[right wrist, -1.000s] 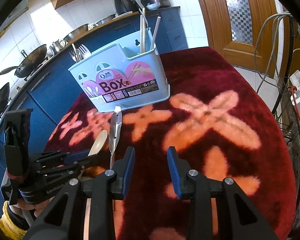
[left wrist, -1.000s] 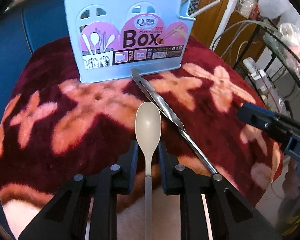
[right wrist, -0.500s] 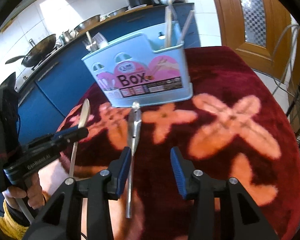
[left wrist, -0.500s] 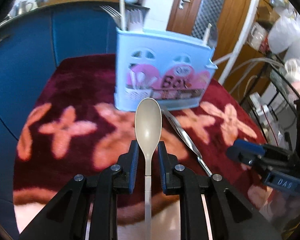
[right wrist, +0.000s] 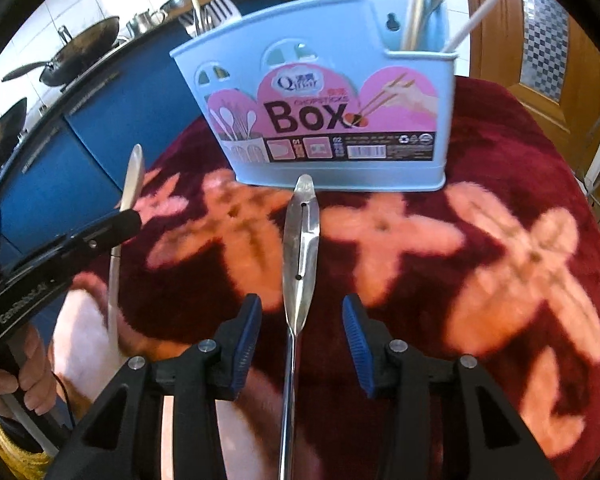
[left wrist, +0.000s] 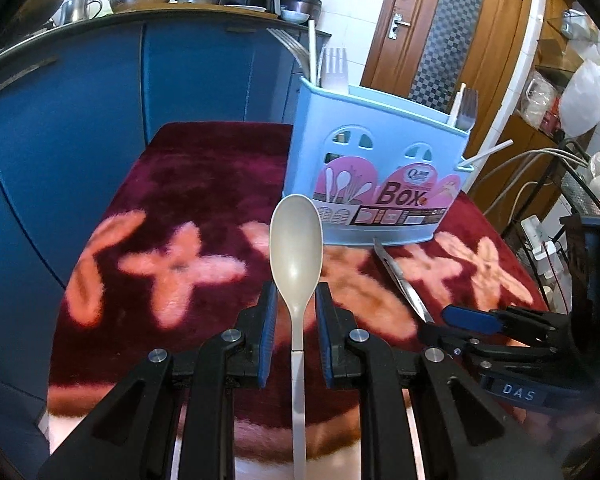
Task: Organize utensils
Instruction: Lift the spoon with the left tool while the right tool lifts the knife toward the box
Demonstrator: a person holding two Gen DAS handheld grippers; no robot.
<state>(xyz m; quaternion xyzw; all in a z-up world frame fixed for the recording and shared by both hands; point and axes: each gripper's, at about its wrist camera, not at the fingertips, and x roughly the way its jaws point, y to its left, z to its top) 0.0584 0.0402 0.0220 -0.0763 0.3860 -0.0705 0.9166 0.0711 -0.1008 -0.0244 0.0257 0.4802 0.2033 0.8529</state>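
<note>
While the left gripper point(left wrist: 296, 308) keeps the beige spoon point(left wrist: 296, 248) pinched by its neck between narrow jaws, we see in the left wrist view that the spoon, down near the cloth a second ago, is now lifted clear with its bowl upward. The blue utensil box point(left wrist: 374, 184) has shifted to one o'clock, forks point(left wrist: 332, 68) already standing in it. We judge the spoon is on its way there. The gripper tilts down over the red flowered cloth point(left wrist: 188, 184). At four o'clock the right gripper point(left wrist: 452, 320) reaches toward the metal peeler point(left wrist: 400, 280).

In the right wrist view, the right gripper point(right wrist: 302, 334) has just been opening; its jaws now stand moderately wide on either side of the peeler's point(right wrist: 300, 248) neck without pressing it. The peeler lies flat, pointing to twelve o'clock, its tip just before the box point(right wrist: 324, 112). At nine o'clock the person's hand point(right wrist: 24, 384) grips the left tool.
</note>
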